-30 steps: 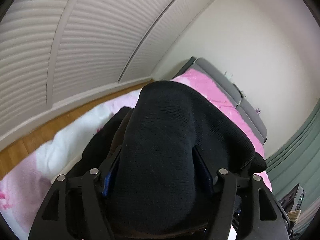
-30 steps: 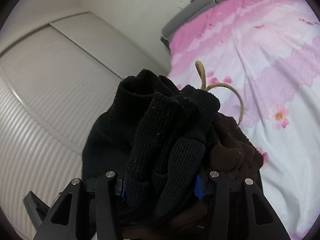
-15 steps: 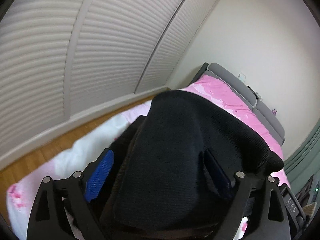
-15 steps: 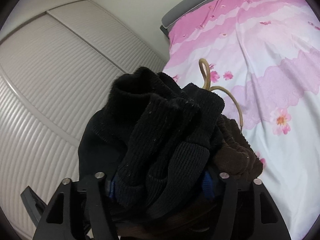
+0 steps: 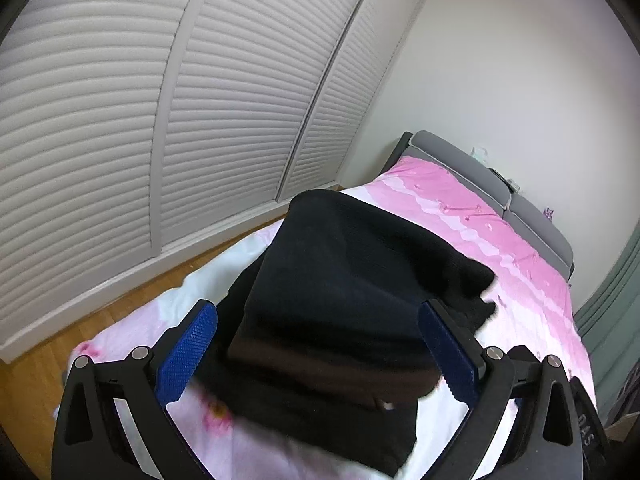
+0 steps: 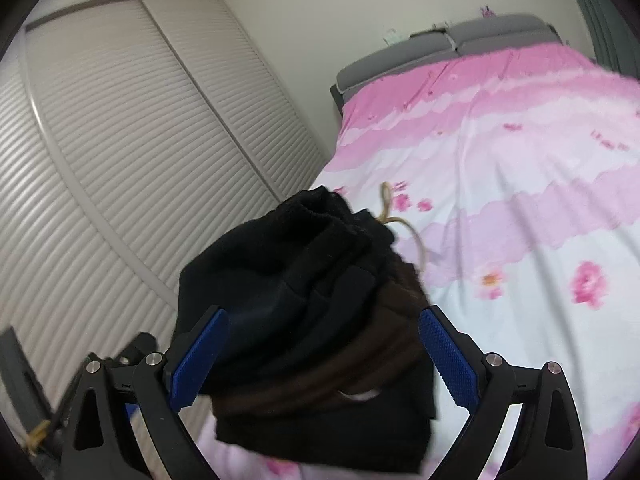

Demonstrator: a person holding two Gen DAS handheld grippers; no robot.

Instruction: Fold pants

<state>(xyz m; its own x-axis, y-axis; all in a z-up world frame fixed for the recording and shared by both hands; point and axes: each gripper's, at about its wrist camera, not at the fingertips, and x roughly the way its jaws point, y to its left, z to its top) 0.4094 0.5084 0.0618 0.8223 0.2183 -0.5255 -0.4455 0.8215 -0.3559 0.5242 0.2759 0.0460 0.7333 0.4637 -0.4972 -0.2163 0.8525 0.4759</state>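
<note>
Left wrist view showing bed (image 5: 500, 240) first, then pants (image 5: 352, 292) lying bunched on it. Sitting wide apart around the cloth: left tool (image 5: 318, 354), right tool (image 6: 322, 362), gripping nothing. Judging: fold just laid down. Next: probably pulling back without dragging the stack, then flattening it.

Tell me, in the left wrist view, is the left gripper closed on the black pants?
No, the left gripper stands open, its blue pads apart from the black pants lying on the pink bedspread.
</note>
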